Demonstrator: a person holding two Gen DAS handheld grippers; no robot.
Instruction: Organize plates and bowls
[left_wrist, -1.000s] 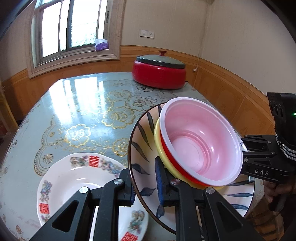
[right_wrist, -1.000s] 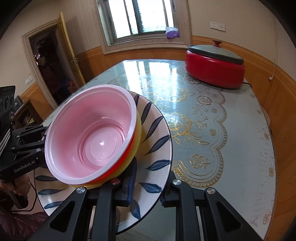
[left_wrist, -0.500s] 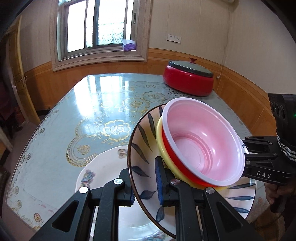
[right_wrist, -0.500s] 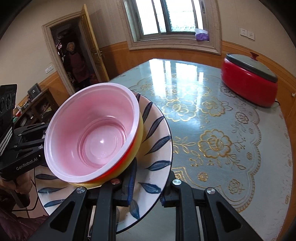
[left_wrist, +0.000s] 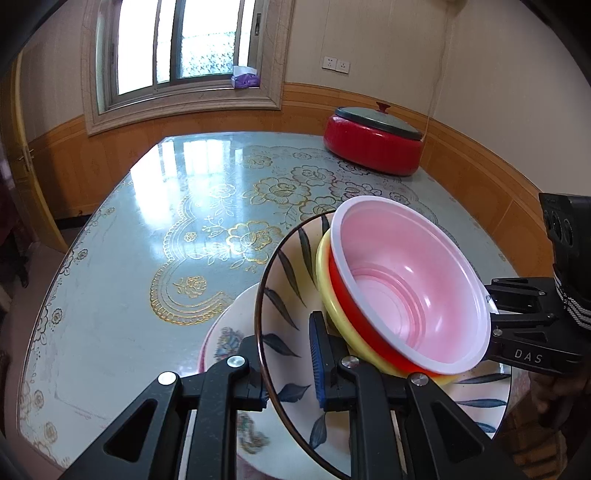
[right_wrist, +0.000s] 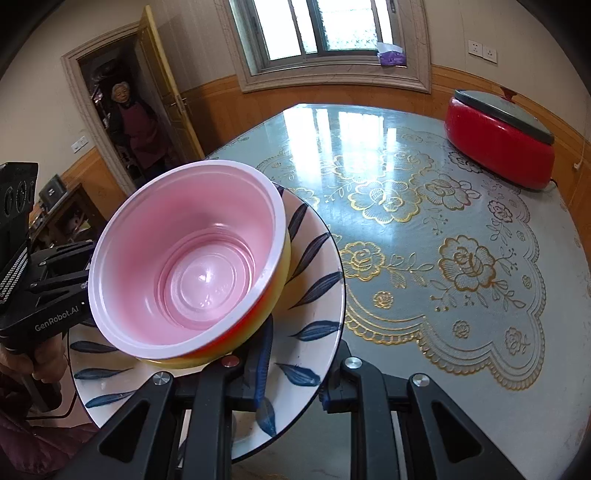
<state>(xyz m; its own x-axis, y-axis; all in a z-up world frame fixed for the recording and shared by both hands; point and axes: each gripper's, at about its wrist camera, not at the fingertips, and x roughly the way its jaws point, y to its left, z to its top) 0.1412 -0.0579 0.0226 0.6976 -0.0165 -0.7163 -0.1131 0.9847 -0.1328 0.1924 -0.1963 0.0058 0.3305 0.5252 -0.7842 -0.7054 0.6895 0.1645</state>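
Observation:
A white plate with blue leaves is held in the air between both grippers. On it stands a stack of bowls: pink bowl inside a red one inside a yellow one. My left gripper is shut on the plate's left rim. My right gripper is shut on the plate's right rim. Below the held plate a white plate with red floral rim lies on the table, mostly hidden.
The round table has a glossy pale blue cloth with gold flowers. A red lidded cooker stands at the far side by the wall. A person stands in the doorway.
Both grippers have carried the leaf plate with the bowls leftward until it hangs over the floral plate. The grip on both sides is unchanged.

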